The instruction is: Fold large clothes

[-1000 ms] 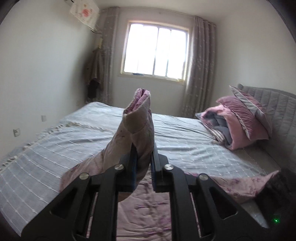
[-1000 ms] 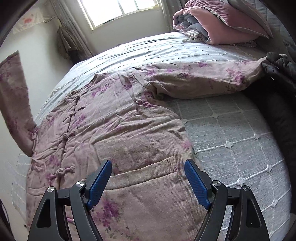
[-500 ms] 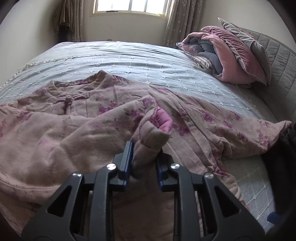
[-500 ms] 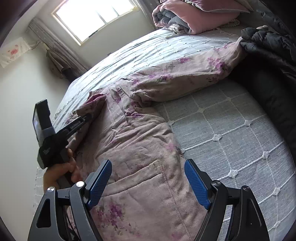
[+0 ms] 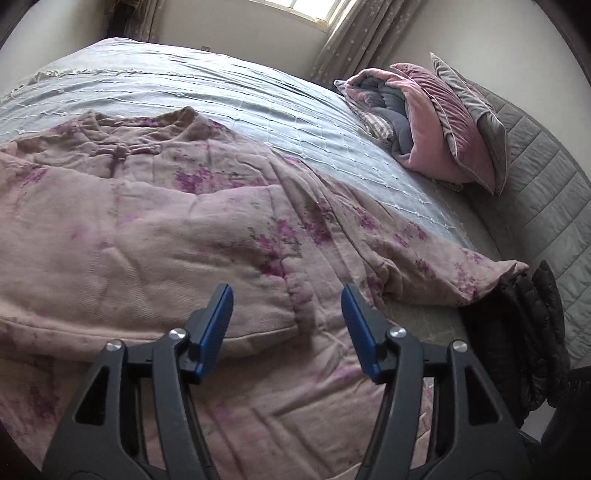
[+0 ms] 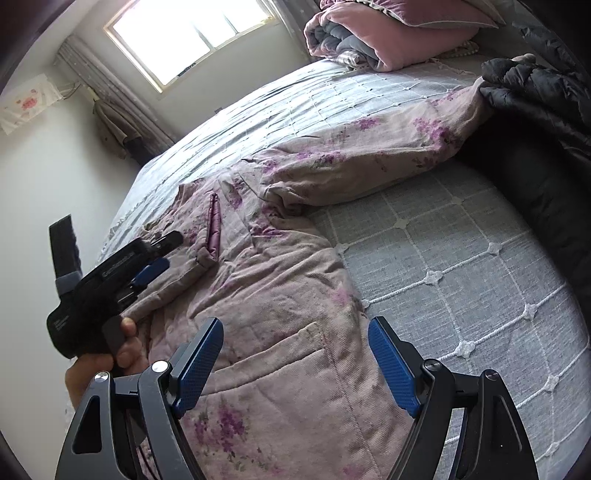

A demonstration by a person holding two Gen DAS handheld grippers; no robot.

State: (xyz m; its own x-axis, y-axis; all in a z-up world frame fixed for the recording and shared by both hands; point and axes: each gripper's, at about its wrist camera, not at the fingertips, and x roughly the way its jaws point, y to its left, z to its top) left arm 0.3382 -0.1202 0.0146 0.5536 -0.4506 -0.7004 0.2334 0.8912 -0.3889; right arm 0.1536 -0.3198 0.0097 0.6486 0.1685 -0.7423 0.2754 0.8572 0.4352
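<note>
The bed is covered by a grey-blue quilted bedspread [image 6: 461, 258]. A rolled pink-and-grey duvet [image 5: 402, 122] and two cushions [image 5: 461, 118] are piled by the padded headboard [image 5: 546, 184]. A black puffer jacket [image 5: 517, 332] is dumped at the edge. Curtains [image 5: 351, 37] are hung beside the window [image 6: 192, 33].

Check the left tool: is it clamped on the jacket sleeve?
No, the left tool stands open over the sleeve cuff, pads clear of it.
</note>
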